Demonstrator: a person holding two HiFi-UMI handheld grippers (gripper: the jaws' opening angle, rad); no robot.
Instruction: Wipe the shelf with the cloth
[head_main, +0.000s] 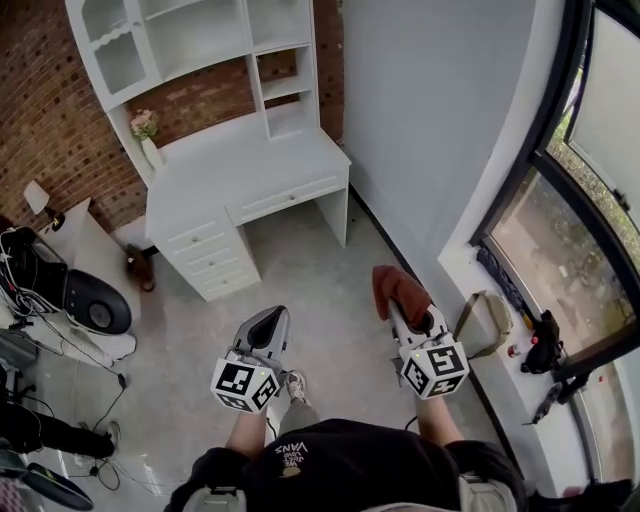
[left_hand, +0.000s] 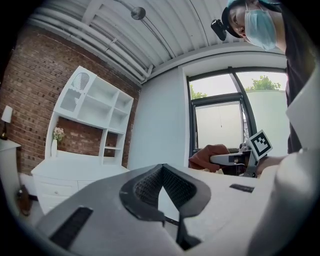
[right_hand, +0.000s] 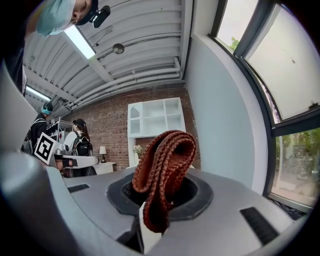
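A folded rust-brown knitted cloth (right_hand: 162, 170) sticks up between the jaws of my right gripper (right_hand: 162, 192), which is shut on it. From the head view the cloth (head_main: 397, 288) pokes out ahead of the right gripper (head_main: 405, 310), over the grey floor. My left gripper (head_main: 265, 328) is held low beside it, its jaws nearly closed with nothing in them (left_hand: 162, 192). The white desk with its shelf unit (head_main: 205, 40) stands against the brick wall ahead, some way off from both grippers. The shelf unit (left_hand: 95, 112) shows far left in the left gripper view.
A small vase of flowers (head_main: 147, 135) stands on the white desktop (head_main: 240, 160). Drawers (head_main: 215, 255) sit under the desk's left half. A window sill (head_main: 500, 330) with small items runs on the right. Cables and equipment (head_main: 60, 300) crowd the left.
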